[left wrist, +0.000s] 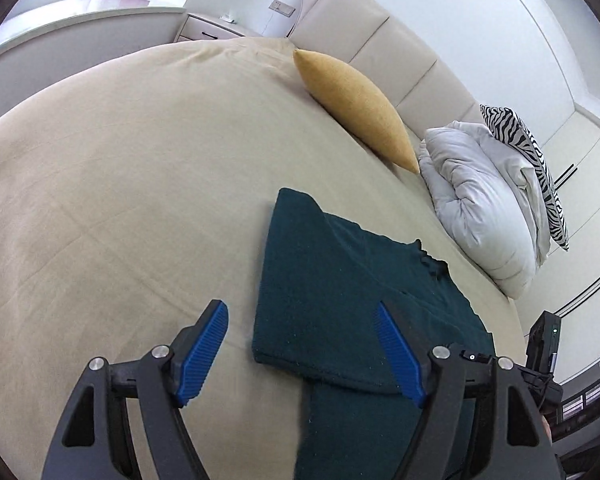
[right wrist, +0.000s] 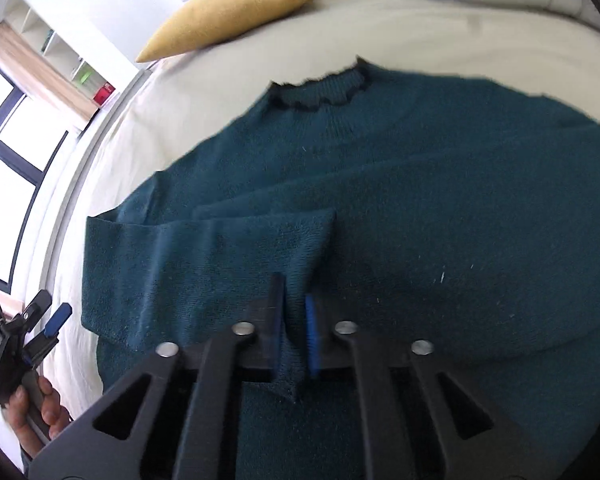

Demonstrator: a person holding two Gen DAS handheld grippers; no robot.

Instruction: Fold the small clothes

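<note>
A dark teal knit sweater (left wrist: 340, 280) (right wrist: 440, 200) lies on the beige bed sheet (left wrist: 120, 200), its neck toward the headboard. One sleeve (right wrist: 228, 248) is laid across the body. My right gripper (right wrist: 294, 292) is shut on that sleeve's cuff, and the cuff's hem sticks out below the pads. My left gripper (left wrist: 300, 308) is open above the sweater's near left edge, with nothing touching its blue pads (left wrist: 204, 352). In the right wrist view the left gripper (right wrist: 48, 316) shows at the lower left, held by a hand (right wrist: 40, 412).
A yellow pillow (left wrist: 356, 108) (right wrist: 232, 12) leans against the padded headboard (left wrist: 380, 40). A bunched white duvet (left wrist: 480, 200) and a zebra-striped pillow (left wrist: 532, 160) lie to the right of the sweater. A nightstand (left wrist: 212, 30) and a window (right wrist: 4, 140) are beyond the bed.
</note>
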